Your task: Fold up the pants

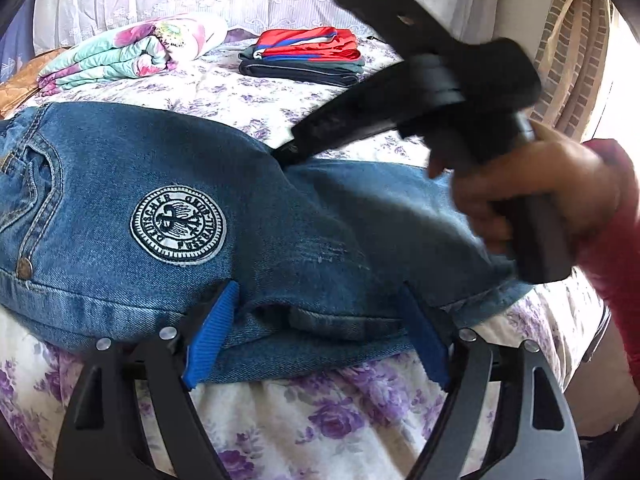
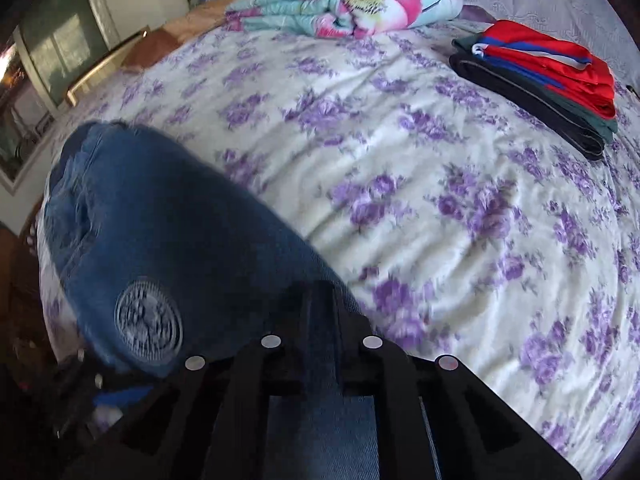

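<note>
**Now pinching the denim for a fold**

Pinches the jeans point(image 1: 120, 168) at the far edge with the right gripper point(image 2: 316, 296), pressed together on a ridge of denim, probably to lift that part over. Holds the left gripper point(image 1: 320, 304) spread wide at the near folded edge, one blue pad on each side, not gripping, likely to steady it. Lies across the flowered bed point(image 2: 400, 200), round patch point(image 1: 178, 226) upward.

The jeans point(image 1: 120, 168) are coarse matt denim with a stitched cloth badge point(image 1: 179, 225). The bedsheet point(image 2: 400, 200) looks like soft cotton
</note>
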`<state>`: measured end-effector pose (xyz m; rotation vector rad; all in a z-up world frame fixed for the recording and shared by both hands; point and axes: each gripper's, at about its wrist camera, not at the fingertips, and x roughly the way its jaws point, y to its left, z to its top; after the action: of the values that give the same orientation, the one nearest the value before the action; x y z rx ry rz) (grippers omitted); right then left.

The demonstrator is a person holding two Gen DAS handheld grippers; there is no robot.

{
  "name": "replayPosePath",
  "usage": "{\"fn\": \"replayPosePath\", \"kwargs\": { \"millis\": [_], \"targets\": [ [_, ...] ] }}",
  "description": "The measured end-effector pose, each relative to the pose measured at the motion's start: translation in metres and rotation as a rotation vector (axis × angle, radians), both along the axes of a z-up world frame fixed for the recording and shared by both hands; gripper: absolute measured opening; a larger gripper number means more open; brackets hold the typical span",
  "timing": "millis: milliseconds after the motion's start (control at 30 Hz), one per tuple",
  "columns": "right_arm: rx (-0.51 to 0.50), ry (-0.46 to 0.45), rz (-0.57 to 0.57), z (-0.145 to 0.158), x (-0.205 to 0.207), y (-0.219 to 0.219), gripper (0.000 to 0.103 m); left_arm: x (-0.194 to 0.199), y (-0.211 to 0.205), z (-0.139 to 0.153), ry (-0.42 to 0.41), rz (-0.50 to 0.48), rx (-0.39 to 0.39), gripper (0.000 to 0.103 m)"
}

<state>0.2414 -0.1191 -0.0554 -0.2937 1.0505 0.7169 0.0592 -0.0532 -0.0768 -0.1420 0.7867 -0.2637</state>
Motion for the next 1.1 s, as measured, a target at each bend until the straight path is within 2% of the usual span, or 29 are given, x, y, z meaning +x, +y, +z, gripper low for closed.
{"fn": "replayPosePath", "kwargs": {
  "millis": [100,200,233,267,333,367,400,467,533,633,700,767,833,900,933,1033,1100],
  "targets": [
    [0.092,-0.029,-0.041,0.02,0.008,-0.005,0.013,-0.001,0.001,0.001,0.009,-0.009,-0.006,0.078],
    [0.139,-0.033,-0.006,0.035,-0.009,-0.01,0.014,0.0,0.014,0.006,0.023,-0.012,-0.083,0.078],
    [0.134,-0.038,0.016,0.036,-0.018,-0.01,0.029,0.0,0.021,0.008,0.03,-0.008,-0.128,0.078],
    [0.12,-0.041,0.039,0.034,-0.026,-0.008,0.047,0.001,0.027,0.01,0.042,-0.006,-0.162,0.078],
    [0.046,-0.042,0.056,0.019,-0.033,-0.001,0.049,0.004,0.038,0.012,0.071,0.01,-0.209,0.074],
    [0.01,-0.028,0.052,0.005,-0.029,0.003,0.051,0.005,0.045,0.013,0.083,0.028,-0.236,0.068],
    [0.01,-0.019,0.046,-0.003,-0.023,0.006,0.053,0.006,0.052,0.013,0.096,0.04,-0.262,0.066],
    [0.056,-0.007,0.022,-0.003,-0.01,0.009,0.053,0.007,0.072,0.012,0.138,0.065,-0.356,0.055],
    [0.143,0.002,-0.02,0.011,-0.005,0.001,0.053,0.003,0.089,0.012,0.154,0.104,-0.4,0.052],
    [0.258,-0.003,-0.054,0.032,-0.015,-0.026,0.056,-0.012,0.104,0.023,0.119,0.143,-0.382,0.054],
    [0.321,0.016,-0.077,0.037,-0.029,-0.049,0.065,-0.021,0.108,0.035,0.067,0.167,-0.334,0.063],
    [0.34,0.054,-0.079,0.027,-0.042,-0.061,0.08,-0.024,0.109,0.046,0.008,0.185,-0.286,0.072],
    [0.297,0.141,-0.061,-0.001,-0.046,-0.059,0.082,-0.012,0.108,0.044,0.029,0.193,-0.232,0.079],
    [0.295,0.087,-0.026,-0.005,-0.055,-0.061,0.082,0.011,0.11,0.029,0.095,0.178,-0.183,0.078],
    [0.29,0.081,-0.053,0.001,-0.061,-0.068,0.082,0.02,0.114,0.021,0.117,0.175,-0.188,0.077],
    [0.384,0.071,-0.108,0.025,-0.092,-0.109,0.082,0.011,0.117,0.029,0.091,0.153,-0.184,0.076],
    [0.425,0.038,-0.164,0.033,-0.121,-0.15,0.085,0.005,0.129,0.028,0.097,0.154,-0.233,0.072]
  ]
}}
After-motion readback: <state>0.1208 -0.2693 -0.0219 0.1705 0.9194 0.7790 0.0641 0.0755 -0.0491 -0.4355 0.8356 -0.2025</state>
